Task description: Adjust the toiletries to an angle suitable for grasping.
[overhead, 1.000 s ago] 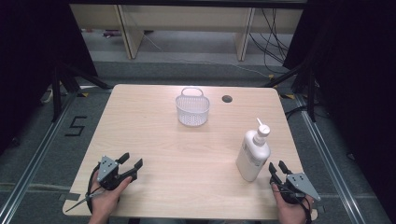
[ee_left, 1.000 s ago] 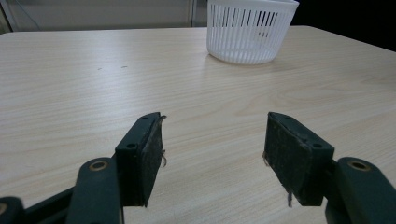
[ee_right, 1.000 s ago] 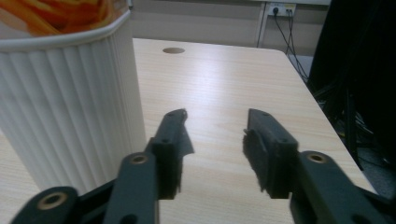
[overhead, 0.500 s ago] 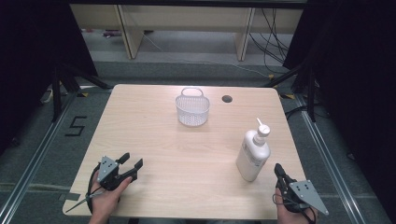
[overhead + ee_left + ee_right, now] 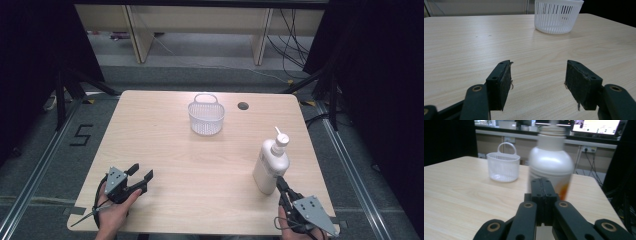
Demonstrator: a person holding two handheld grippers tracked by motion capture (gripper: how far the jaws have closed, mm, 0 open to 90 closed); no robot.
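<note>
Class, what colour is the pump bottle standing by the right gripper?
White pump bottle, with an orange patch low down; the right gripper view shows it best.

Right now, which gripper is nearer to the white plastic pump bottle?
The right gripper. Its shut jaws sit just in front of the white plastic pump bottle, at its base. The left gripper rests open far across the wooden table, at the near left corner.

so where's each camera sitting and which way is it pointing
High view: above the person's edge of the table, looking forward and down; left gripper, right gripper and hands show.
Left gripper view: low on that gripper, facing the basket between open jaws.
Right gripper view: low on that gripper, shut jaws aimed at the pump bottle close ahead.
Shared: the basket shows in all three; the bottle in the high and right gripper views.
</note>
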